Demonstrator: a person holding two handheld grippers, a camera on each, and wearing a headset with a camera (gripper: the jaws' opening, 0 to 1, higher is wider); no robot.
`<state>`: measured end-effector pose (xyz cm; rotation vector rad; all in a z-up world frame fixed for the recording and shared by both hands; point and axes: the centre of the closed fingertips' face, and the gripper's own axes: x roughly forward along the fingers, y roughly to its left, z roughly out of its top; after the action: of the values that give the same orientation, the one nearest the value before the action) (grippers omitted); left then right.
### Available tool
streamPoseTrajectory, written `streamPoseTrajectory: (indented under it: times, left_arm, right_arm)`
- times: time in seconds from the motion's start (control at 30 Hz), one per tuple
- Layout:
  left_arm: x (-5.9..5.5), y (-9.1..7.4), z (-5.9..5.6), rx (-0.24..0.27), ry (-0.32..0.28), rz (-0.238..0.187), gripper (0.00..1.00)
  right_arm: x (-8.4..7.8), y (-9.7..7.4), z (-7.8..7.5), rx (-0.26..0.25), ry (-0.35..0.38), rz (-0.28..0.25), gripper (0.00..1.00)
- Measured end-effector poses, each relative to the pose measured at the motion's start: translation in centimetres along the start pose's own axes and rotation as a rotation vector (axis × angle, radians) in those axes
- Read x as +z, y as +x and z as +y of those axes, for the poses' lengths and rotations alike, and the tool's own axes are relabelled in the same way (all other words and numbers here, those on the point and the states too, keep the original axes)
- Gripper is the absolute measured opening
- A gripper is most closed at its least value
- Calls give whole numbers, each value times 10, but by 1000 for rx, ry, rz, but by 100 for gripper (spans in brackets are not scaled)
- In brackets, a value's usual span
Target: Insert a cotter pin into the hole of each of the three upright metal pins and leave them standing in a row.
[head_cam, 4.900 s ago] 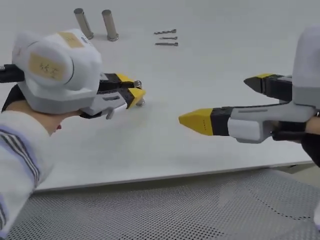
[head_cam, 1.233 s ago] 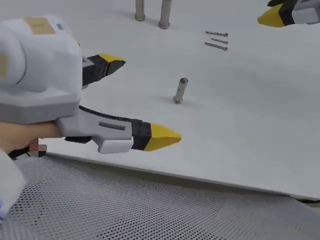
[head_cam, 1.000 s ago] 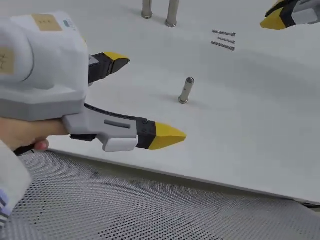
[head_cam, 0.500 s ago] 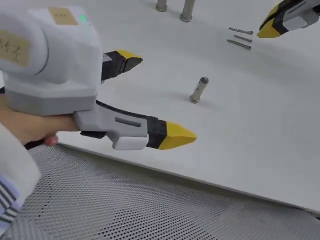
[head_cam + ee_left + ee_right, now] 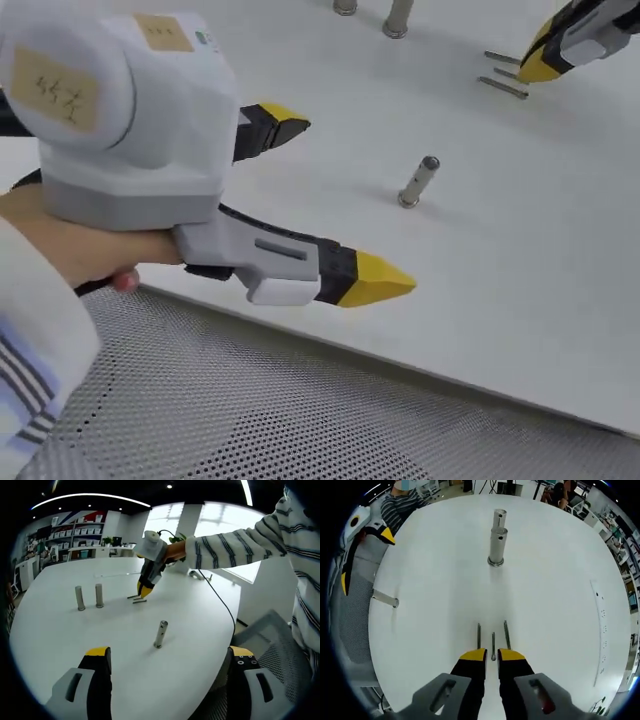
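l gripper (image 5: 350, 205): jaws spread wide, nothing held; kept over near edge of table (image 5: 520, 260).
r gripper (image 5: 492, 655): jaws a narrow gap apart, nothing gripped; near end of middle cotter pin seen betw. tips, contact can't be told.
cotter pins (image 5: 493, 640): three, laid side by side.
lone metal pin (image 5: 418, 182): upright, mid-table.
other two metal pins (image 5: 497, 542): upright, close tog., beyond cotter pins.

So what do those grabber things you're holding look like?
The left gripper and right gripper are both chunky white-and-grey plastic, each with two black fingers ending in pointy yellow tips. The left one's rounded body carries tan paper stickers with writing on them. The person wears a white sleeve with dark stripes.
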<state>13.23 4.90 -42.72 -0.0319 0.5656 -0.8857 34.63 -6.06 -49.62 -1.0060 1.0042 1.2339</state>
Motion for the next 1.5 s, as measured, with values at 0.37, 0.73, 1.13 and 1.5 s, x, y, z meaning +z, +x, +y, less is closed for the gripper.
streamPoseTrajectory:
  times: [0.37, 0.73, 1.13, 1.5]
  left_arm:
    - [-2, 4, 1, -11, 2, 18, 93]
    - [-5, 8, 0, -12, -3, 32, 92]
    - [-6, 10, -2, -22, -3, 45, 92]
    - [-2, 8, 0, -14, -9, 27, 92]
  right_arm:
    - [-6, 6, -6, 11, -9, 30, 3]
    - [-8, 6, -6, 22, -55, 30, 2]
    - [-7, 6, -5, 33, -85, 40, 2]
    - [-5, 7, -7, 6, -84, 53, 0]
